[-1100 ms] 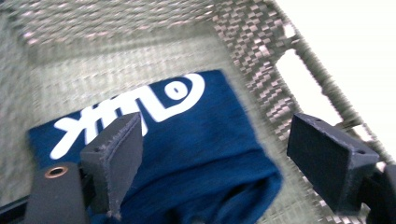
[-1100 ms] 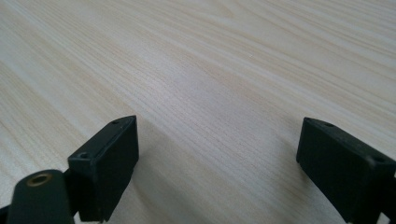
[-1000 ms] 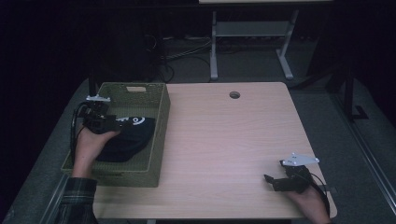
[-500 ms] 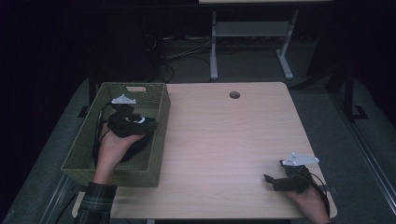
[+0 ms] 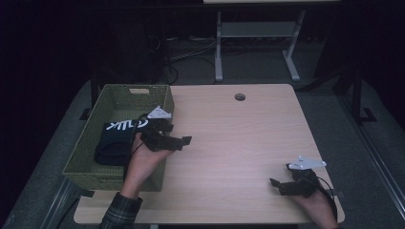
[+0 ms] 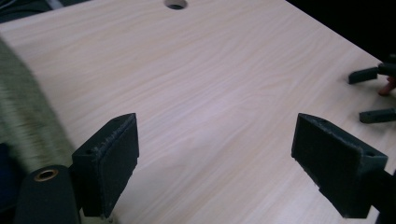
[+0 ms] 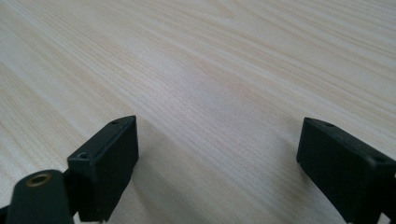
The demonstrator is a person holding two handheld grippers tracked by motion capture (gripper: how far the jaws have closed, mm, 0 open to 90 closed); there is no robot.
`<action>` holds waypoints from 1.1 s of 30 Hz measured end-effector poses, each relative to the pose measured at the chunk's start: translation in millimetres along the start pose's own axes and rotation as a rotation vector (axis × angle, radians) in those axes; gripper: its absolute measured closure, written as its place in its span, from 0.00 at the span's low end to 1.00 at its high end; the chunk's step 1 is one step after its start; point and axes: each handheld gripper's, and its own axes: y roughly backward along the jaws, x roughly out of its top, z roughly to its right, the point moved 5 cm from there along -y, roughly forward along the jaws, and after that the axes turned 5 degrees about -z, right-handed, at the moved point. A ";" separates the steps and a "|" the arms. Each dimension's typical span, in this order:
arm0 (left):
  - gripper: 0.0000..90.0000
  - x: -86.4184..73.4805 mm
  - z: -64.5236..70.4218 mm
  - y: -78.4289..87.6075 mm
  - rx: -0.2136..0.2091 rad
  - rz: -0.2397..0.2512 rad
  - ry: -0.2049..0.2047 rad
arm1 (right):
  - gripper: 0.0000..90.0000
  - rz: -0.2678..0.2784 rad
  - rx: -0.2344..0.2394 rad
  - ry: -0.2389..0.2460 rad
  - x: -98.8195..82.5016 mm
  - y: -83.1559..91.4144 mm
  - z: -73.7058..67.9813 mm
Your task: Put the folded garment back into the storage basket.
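Both claws wide open, empty: left claw [image 5: 184,141] at basket [image 5: 86,160] by tabletop [image 5: 239,143] left edge, right claw [image 5: 277,186] near front-right corner.

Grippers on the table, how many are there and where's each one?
2. The left gripper is over the green basket's right rim, jaws open; the right gripper is near the table's front right corner, open.

White lettering on the dark cloth [image 5: 114,140] in the basket [image 5: 83,160]; illegible.

Right claw [image 7: 217,170] jaws wide apart, nothing between, over bare table [image 7: 210,70].
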 end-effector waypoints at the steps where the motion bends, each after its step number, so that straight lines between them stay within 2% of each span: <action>1: 0.16 0.0 4.1 -3.4 -0.008 0.000 -0.002 | 0.14 0.000 0.000 0.000 0.0 0.0 0.0; 4: 0.16 -0.3 15.0 -11.7 -0.017 -0.010 -0.028 | 0.14 0.000 -0.001 0.000 0.0 0.1 0.1; 6: 0.17 -1.2 24.7 -19.0 -0.043 -0.021 -0.045 | 0.14 0.000 -0.001 0.000 0.0 0.0 0.0; 9: 0.17 -3.3 35.6 -28.4 -0.051 -0.023 -0.068 | 0.14 0.002 -0.003 0.004 0.1 -0.1 0.4; 12: 0.17 -7.2 46.1 -40.2 -0.045 -0.029 -0.096 | 0.14 0.002 -0.003 0.002 0.1 0.0 0.3; 15: 0.17 -12.8 54.8 -52.7 -0.020 -0.050 -0.129 | 0.14 0.001 -0.001 0.002 0.0 0.0 0.2; 18: 0.17 -20.4 61.0 -66.3 -0.035 -0.057 -0.141 | 0.14 0.001 -0.002 0.000 0.1 -0.1 0.2; 25: 0.17 -40.9 68.1 -96.0 -0.046 -0.077 -0.169 | 0.14 0.001 -0.001 0.002 0.1 -0.1 0.3; 28: 0.17 -48.7 69.1 -107.6 -0.027 -0.076 -0.188 | 0.14 0.001 -0.001 0.003 0.1 -0.2 0.3; 31: 0.17 -53.0 69.2 -114.9 -0.029 -0.097 -0.181 | 0.14 0.001 -0.001 0.005 0.1 -0.2 0.5; 33: 0.17 -57.4 69.3 -121.5 -0.023 -0.116 -0.190 | 0.14 0.002 -0.002 0.005 0.1 -0.2 0.5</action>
